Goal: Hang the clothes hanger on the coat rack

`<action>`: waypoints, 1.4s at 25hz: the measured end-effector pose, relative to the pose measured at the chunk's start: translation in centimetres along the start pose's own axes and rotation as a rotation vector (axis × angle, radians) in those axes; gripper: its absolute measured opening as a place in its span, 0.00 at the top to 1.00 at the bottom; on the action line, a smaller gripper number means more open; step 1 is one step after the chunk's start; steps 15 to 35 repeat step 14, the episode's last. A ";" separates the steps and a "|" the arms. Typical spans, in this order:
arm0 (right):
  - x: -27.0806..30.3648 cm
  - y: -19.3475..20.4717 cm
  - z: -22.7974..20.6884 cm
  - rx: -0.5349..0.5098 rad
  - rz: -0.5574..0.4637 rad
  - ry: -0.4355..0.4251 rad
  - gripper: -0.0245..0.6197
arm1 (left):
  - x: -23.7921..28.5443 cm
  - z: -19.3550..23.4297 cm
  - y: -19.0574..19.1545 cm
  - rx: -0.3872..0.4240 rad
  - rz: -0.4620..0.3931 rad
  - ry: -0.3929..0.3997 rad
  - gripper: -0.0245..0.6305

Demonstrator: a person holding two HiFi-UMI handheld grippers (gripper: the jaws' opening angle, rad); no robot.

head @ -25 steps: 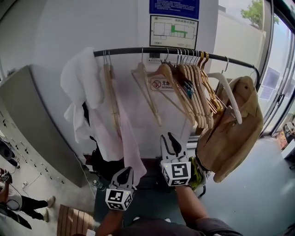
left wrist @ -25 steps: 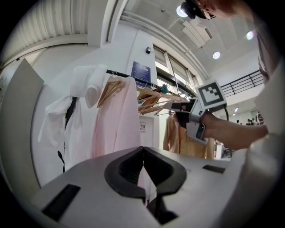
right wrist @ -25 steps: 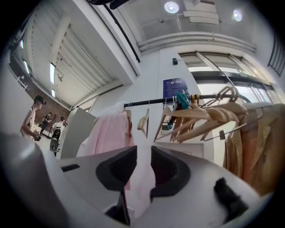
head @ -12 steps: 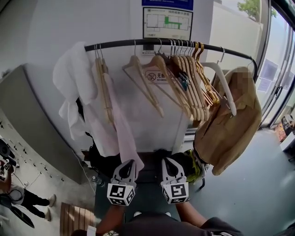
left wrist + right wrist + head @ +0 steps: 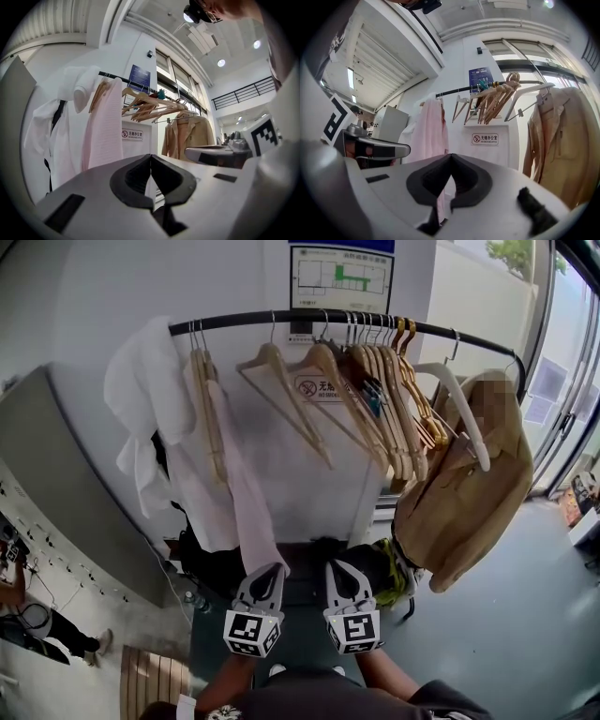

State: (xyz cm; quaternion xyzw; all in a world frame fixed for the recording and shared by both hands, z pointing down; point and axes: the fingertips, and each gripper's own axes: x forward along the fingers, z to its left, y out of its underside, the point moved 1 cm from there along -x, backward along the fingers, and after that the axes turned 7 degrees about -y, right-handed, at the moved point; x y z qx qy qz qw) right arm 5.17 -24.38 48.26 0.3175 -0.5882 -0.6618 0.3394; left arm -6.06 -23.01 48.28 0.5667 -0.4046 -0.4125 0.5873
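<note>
Holds the left gripper (image 5: 270,572) and the right gripper (image 5: 336,568) low, side by side and just apart, both pointing at the wall (image 5: 216,277) under the rail (image 5: 281,319). Presses the left jaws together tip to tip, nothing between them. Presses the right jaws together the same way, likewise on nothing.

Finds the hangers (image 5: 356,381) up on the rail, none in a gripper: two wooden ones hanging loose near the middle, then a tight wooden bunch just right of them. Shows a white hanger (image 5: 461,413) further right, just beside a tan jacket (image 5: 469,502) at the rail's right end. Shows a pink garment (image 5: 246,512) on a wooden hanger toward the left, beside a white garment (image 5: 150,381) draped over the rail's left end. Shows a small sign (image 5: 317,387) on the wall behind the loose pair and a floor plan (image 5: 339,277) above the rail. Leaves dark things (image 5: 211,573) on the floor (image 5: 525,634) under the garments too dim to name. Catches a person (image 5: 42,629) at the lower left edge, well apart from the rail.
</note>
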 end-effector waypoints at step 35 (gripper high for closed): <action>-0.3 0.6 0.3 0.000 0.015 -0.008 0.94 | -0.2 -0.2 0.3 0.004 0.011 -0.002 0.95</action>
